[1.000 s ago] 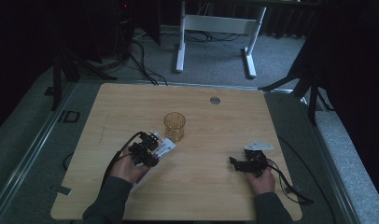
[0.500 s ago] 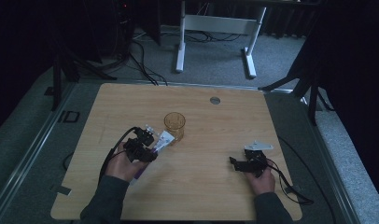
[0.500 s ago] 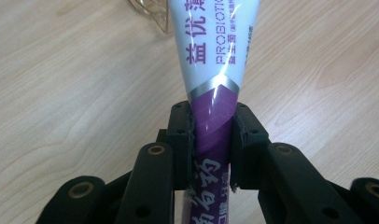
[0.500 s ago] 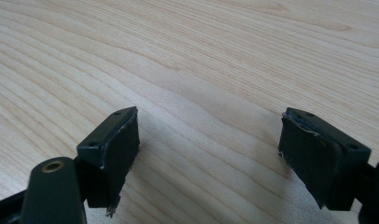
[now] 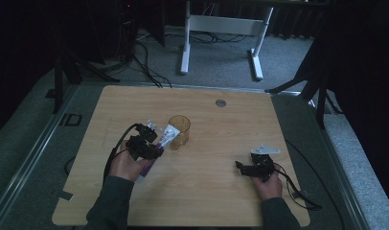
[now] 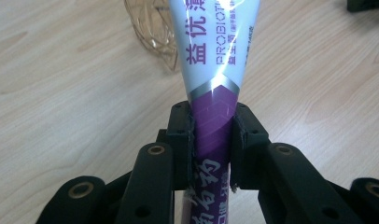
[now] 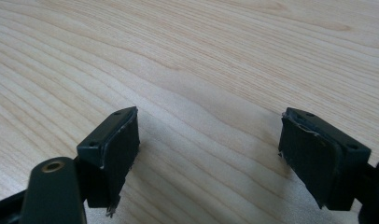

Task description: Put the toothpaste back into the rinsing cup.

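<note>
A white and purple toothpaste tube point(image 5: 159, 146) point(image 6: 215, 70) is clamped between the jaws of my left gripper point(image 5: 148, 145) point(image 6: 213, 135), which is shut on its purple lower part. The tube's white end slants up toward an amber glass cup point(image 5: 179, 131) point(image 6: 152, 28) standing mid-table, right beside it. My right gripper point(image 5: 241, 167) point(image 7: 208, 149) rests low over the bare wood at the right, jaws wide apart with nothing between them.
The wooden table point(image 5: 221, 191) has a small round grommet point(image 5: 221, 103) near its far edge. Cables trail from both grippers. Beyond the table stand a white desk frame point(image 5: 221, 28) and dark stands on grey carpet.
My left gripper has carried the tube up and to the right, bringing its white end beside the cup. The right gripper has stayed where it was.
</note>
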### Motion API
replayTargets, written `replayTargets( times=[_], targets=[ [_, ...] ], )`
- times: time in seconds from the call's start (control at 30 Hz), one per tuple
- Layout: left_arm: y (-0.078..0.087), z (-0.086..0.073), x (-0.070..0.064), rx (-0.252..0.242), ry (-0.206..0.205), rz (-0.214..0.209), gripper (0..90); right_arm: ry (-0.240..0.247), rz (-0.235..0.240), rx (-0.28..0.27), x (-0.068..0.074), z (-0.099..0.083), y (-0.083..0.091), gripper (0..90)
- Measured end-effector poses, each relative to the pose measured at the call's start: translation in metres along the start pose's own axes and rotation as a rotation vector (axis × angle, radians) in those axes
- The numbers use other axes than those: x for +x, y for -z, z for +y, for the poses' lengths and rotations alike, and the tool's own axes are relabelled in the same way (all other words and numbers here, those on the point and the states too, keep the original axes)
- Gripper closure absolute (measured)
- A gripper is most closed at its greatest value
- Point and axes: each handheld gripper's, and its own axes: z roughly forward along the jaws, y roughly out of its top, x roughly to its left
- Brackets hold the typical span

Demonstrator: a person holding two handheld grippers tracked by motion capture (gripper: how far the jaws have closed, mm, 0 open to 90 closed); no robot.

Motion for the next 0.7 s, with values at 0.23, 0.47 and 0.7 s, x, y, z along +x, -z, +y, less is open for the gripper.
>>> replayTargets(
  times=[0.23, 0.47, 0.7],
  targets=[
    [0.001, 0.005, 0.003, -0.057, 0.036, 0.0, 72.8, 0.002, 0.0, 0.0, 0.0, 0.0, 0.0, 20.2],
    [0.003, 0.008, 0.006, -0.078, 0.041, -0.002, 72.8, 0.0, 0.0, 0.0, 0.0, 0.0, 0.0, 20.2],
    [0.007, 0.011, 0.009, -0.108, 0.045, 0.004, 72.8, 0.001, -0.001, -0.001, 0.0, 0.0, 0.0, 20.2]
  ],
)
